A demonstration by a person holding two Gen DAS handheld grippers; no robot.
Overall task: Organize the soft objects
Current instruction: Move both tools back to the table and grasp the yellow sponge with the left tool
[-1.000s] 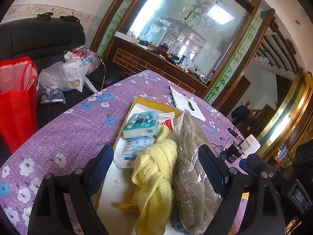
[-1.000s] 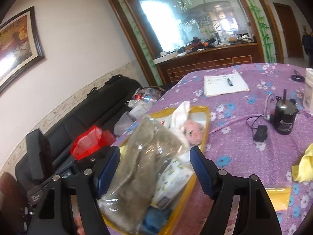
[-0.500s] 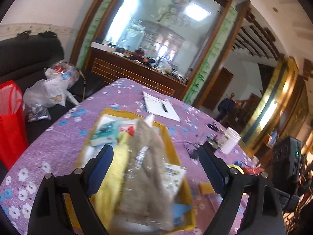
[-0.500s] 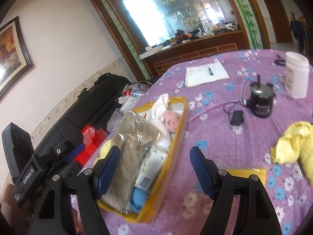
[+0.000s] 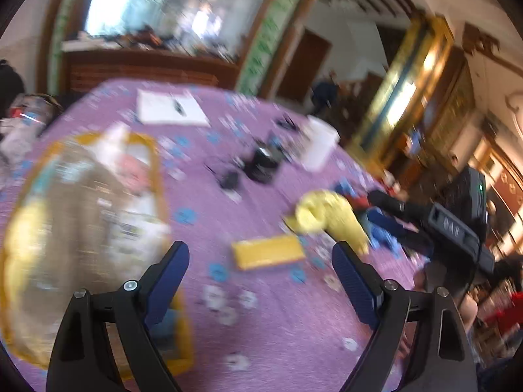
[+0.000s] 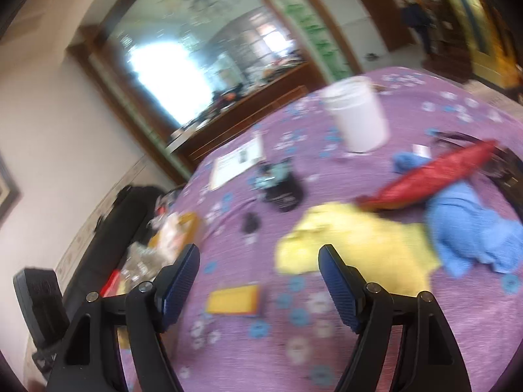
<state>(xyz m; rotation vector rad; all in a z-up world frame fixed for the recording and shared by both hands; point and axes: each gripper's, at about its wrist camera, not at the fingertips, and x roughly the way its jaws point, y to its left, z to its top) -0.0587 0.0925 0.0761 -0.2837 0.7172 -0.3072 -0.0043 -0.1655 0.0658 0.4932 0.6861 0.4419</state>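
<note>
Both views are blurred by motion. A yellow tray (image 5: 157,170) packed with soft items, a clear bag of brownish fabric (image 5: 75,202) on top, sits at the left of the purple flowered table (image 5: 268,320). My left gripper (image 5: 260,254) hangs open above the cloth, nothing between its fingers. A yellow towel (image 5: 327,215) (image 6: 356,241) lies to the right, with a blue cloth (image 6: 470,225) and a red pouch (image 6: 434,173) beyond it. My right gripper (image 6: 258,258) is open and empty, just short of the yellow towel. A small flat yellow pack (image 5: 268,251) (image 6: 233,300) lies near both grippers.
A white tub (image 6: 356,114), a black cup with a cable (image 6: 284,189) and a paper sheet with a pen (image 5: 170,109) stand on the far half of the table. A black sofa (image 6: 108,225) runs along the left wall. A person (image 6: 415,19) stands in the far doorway.
Both grippers have swung right, away from the tray and toward the yellow towel, blue cloth and red pouch. Each has rolled. Their jaws have stayed wide and empty.
</note>
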